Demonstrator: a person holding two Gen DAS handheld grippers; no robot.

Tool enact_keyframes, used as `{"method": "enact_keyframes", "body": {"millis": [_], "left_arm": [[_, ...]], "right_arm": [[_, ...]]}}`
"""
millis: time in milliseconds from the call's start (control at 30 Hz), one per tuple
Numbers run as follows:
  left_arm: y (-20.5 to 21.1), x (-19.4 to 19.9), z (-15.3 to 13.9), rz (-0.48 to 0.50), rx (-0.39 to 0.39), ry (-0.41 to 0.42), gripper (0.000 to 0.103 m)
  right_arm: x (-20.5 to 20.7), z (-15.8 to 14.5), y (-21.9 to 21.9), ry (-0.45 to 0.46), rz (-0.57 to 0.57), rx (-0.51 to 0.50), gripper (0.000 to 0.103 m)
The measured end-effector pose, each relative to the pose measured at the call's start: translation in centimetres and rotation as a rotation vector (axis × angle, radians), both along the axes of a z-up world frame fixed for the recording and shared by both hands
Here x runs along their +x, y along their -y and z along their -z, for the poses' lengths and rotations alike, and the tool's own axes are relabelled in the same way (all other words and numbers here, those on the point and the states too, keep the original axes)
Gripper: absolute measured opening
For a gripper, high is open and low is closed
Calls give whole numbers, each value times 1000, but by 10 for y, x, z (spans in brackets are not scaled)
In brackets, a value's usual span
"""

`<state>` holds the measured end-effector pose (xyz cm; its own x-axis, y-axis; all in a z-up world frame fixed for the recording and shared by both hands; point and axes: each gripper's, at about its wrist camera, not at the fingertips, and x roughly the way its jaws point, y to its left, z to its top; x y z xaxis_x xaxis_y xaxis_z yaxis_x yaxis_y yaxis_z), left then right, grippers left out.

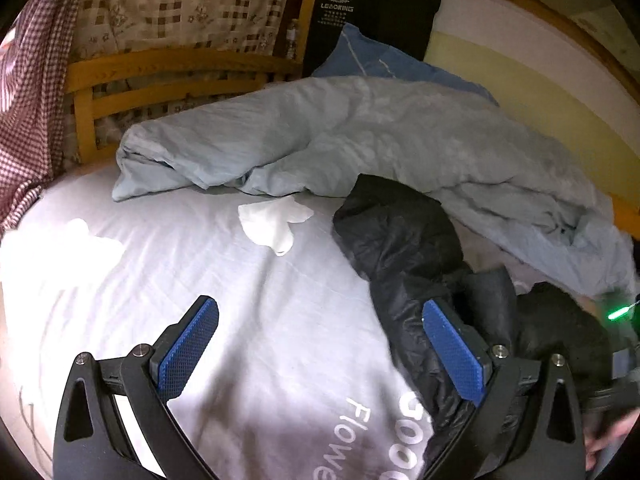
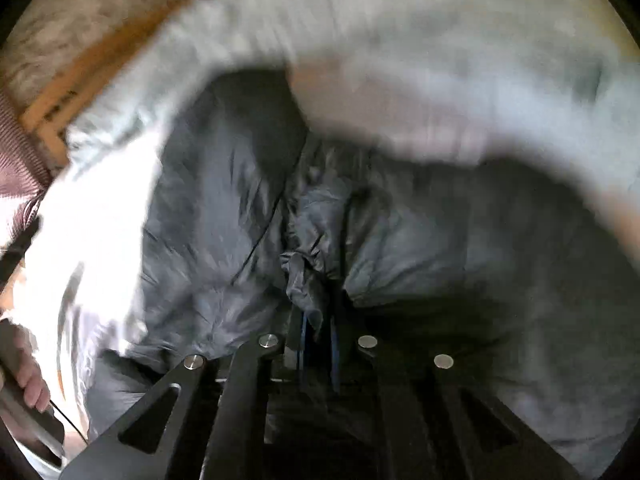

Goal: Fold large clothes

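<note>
Bedroom setup: you're working on a white sheet with printed lettering, wooden bed frame behind, a rumpled grey-blue duvet shoved toward the wall side, probably to free up folding space. A crumpled white tissue sits on the sheet between the duvet and your left gripper. That gripper's jaws are spread wide with nothing between the blue pads; it hovers over bare sheet at the jacket's edge, likely staged to take a second corner. The black puffer jacket lies bunched on the right side of the bed, one part reaching up toward the duvet. Your right gripper has its jaws nearly together, pinching a fold of the jacket fabric, so it looks like the anchor hand. Right view is motion-blurred, so I can't tell which part of the jacket you've got. My read: it isn't spread flat yet; folding proper hasn't begun.
</note>
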<state>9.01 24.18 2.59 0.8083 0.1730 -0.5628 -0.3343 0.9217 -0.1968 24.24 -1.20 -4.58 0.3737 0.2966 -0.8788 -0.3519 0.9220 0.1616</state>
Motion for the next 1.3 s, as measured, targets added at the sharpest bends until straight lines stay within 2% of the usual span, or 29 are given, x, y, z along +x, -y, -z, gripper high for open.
{"method": "enact_keyframes", "body": {"millis": [33,100,167,200,300,367,400,433,500,567,633,667,767,833,867,967,1033,1100,1167,1200,1233,1267,1300], "left_arm": [[0,2,0,8,-7,2,101],[3,12,2,20,-32,-4,101],[2,29,5,126,-171,24,102],[3,38,7,171,-199,31,102],[1,64,7,176,-157,24,100],[-9,81,13,207,-243,26,100],[-14,89,19,221,-300,15,100],[-20,94,27,211,-349,1,100],[-34,104,47,116,-410,-62,100],[-51,112,67,28,-495,-107,99],[-65,116,78,15,-596,-84,98],[-68,118,78,32,-611,-71,98],[-71,128,68,154,-605,-16,96],[-69,133,67,218,-603,0,96],[-67,136,68,237,-611,7,96],[-71,144,75,138,-580,-15,96],[-68,151,75,161,-534,-9,96],[-62,159,75,183,-478,-18,96],[-58,164,76,207,-464,-10,95],[-56,164,77,220,-460,-7,89],[-54,164,76,255,-471,2,38],[-53,163,74,288,-498,2,5],[-51,159,67,288,-494,18,2]], "right_arm": [[9,19,5,-77,47,20,8],[11,20,12,-74,82,93,8],[17,18,14,-91,74,100,12],[18,16,16,-92,70,119,16],[2,-1,25,-81,70,201,26],[-23,-19,26,7,-1,202,56],[-35,-25,21,62,-30,165,79],[-47,-33,21,117,-44,133,82],[-73,-48,29,239,-38,65,82],[-92,-56,37,289,-18,28,82],[-115,-63,50,357,31,11,82],[-125,-66,57,380,47,10,82],[-156,-67,82,446,103,-43,82],[-170,-69,100,488,159,-116,82],[-177,-68,113,506,225,-168,82],[-196,-69,148,529,467,-257,82],[-220,-67,174,515,587,-173,82],[-237,-64,187,498,618,-127,82],[-251,-63,194,504,631,-150,82],[-256,-62,197,511,636,-159,82],[-262,-62,200,526,643,-175,82],[-264,-61,201,538,649,-188,82],[-268,-59,204,550,659,-207,82]]}}
